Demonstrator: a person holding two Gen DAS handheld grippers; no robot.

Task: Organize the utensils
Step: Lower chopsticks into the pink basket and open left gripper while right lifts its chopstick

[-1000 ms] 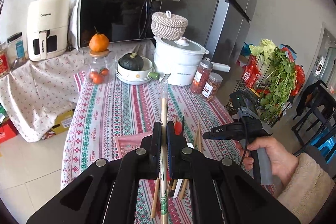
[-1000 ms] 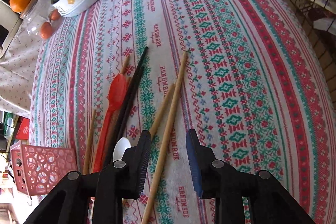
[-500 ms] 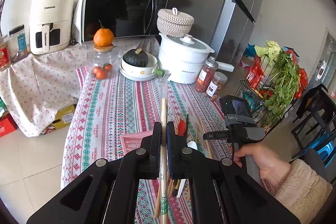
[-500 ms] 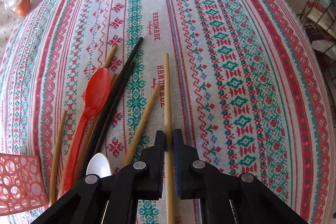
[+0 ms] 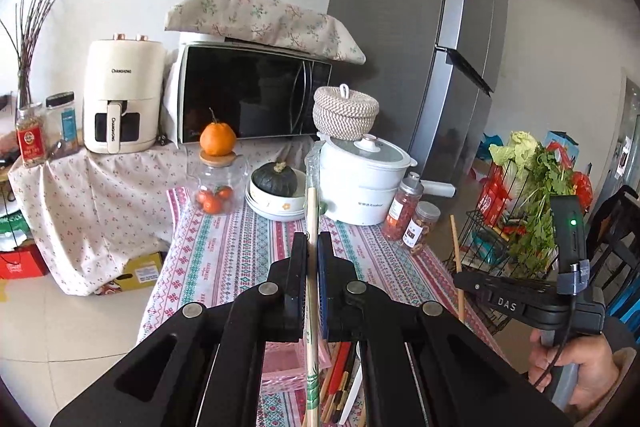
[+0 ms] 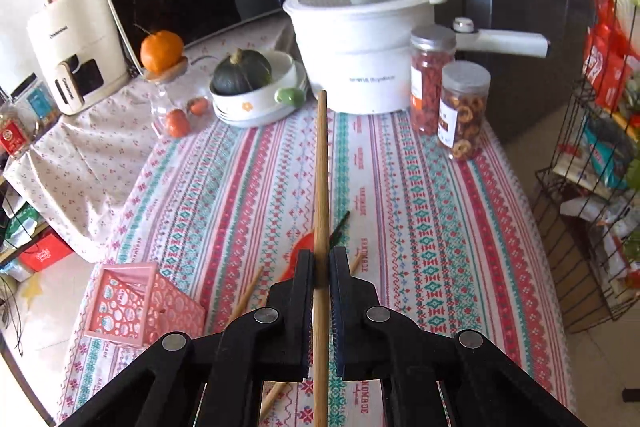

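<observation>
Our right gripper (image 6: 321,273) pinches a plain chopstick (image 6: 321,187) above the table; our left gripper (image 5: 313,259) pinches a wrapped chopstick (image 5: 311,227). Either long stick could pivot and miss the pink basket (image 6: 136,303) at near left.

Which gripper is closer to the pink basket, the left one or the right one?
Left. The left gripper hangs over the pink basket; the right gripper is off to its right.
</observation>
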